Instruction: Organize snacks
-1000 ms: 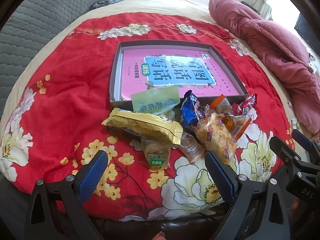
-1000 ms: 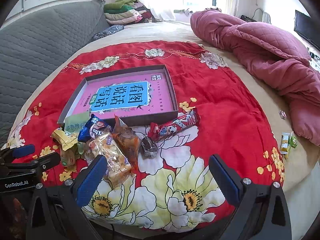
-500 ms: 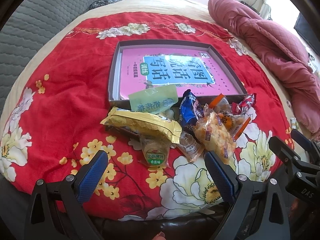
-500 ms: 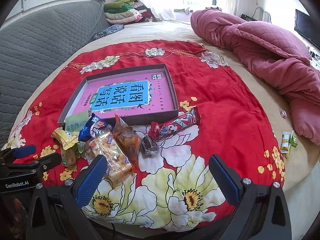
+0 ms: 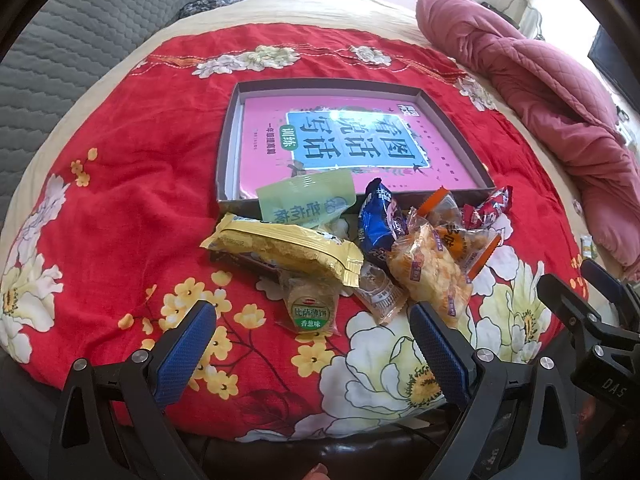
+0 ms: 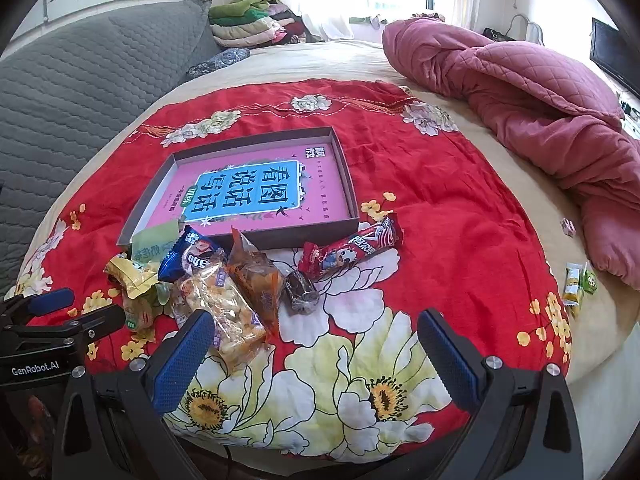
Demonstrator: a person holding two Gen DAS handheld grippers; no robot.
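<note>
Several snack packs lie in a heap on a red flowered cloth (image 5: 132,184), just in front of a shallow grey box (image 5: 229,148) with a pink printed bottom. The heap holds a gold pack (image 5: 280,250), a pale green pack (image 5: 306,200), a blue pack (image 5: 380,220), a clear pack of orange snacks (image 5: 428,272) and a small round green-labelled pack (image 5: 310,312). A red bar (image 6: 352,250) and a dark wrapped piece (image 6: 301,292) lie to the right. My left gripper (image 5: 312,354) is open and empty, short of the heap. My right gripper (image 6: 316,356) is open and empty too.
The cloth lies on a beige bed. A crumpled pink quilt (image 6: 540,92) fills the right side. A grey padded headboard (image 6: 80,80) is on the left. Folded clothes (image 6: 248,24) are stacked at the back. Small loose packs (image 6: 578,282) lie by the bed's right edge.
The left wrist view has shifted very slightly toward the snacks. Both grippers stay open and the snacks have not moved.
</note>
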